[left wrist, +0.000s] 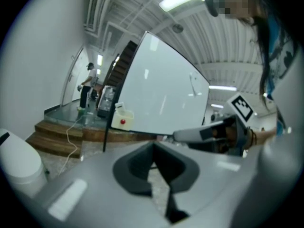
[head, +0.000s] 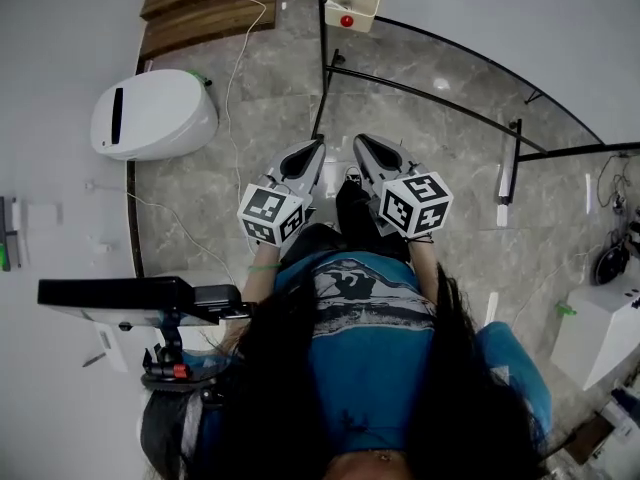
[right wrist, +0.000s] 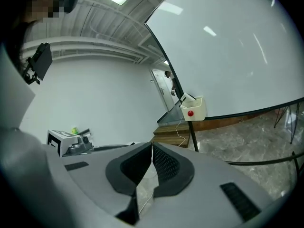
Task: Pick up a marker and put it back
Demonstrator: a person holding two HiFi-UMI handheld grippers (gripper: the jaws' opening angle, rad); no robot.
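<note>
No marker shows clearly in any view. A cream holder box (head: 352, 1) with a red round thing on its front hangs at the corner of the whiteboard (left wrist: 161, 91), ahead of both grippers. The same holder box (left wrist: 122, 118) (right wrist: 194, 109) shows beyond the jaws in both gripper views. My left gripper (head: 312, 152) and right gripper (head: 362, 146) are held side by side in front of the person's chest, pointing at the board. In each gripper view the left gripper (left wrist: 153, 144) and right gripper (right wrist: 152, 144) have their jaws together at the tips with nothing between them.
The whiteboard's black stand legs (head: 420, 93) run across the stone floor ahead. A white rounded unit (head: 150, 116) sits at the left, with wooden steps (head: 200, 3) behind it and a white cable (head: 233, 63) on the floor. A black screen on a stand (head: 130, 296) is near left.
</note>
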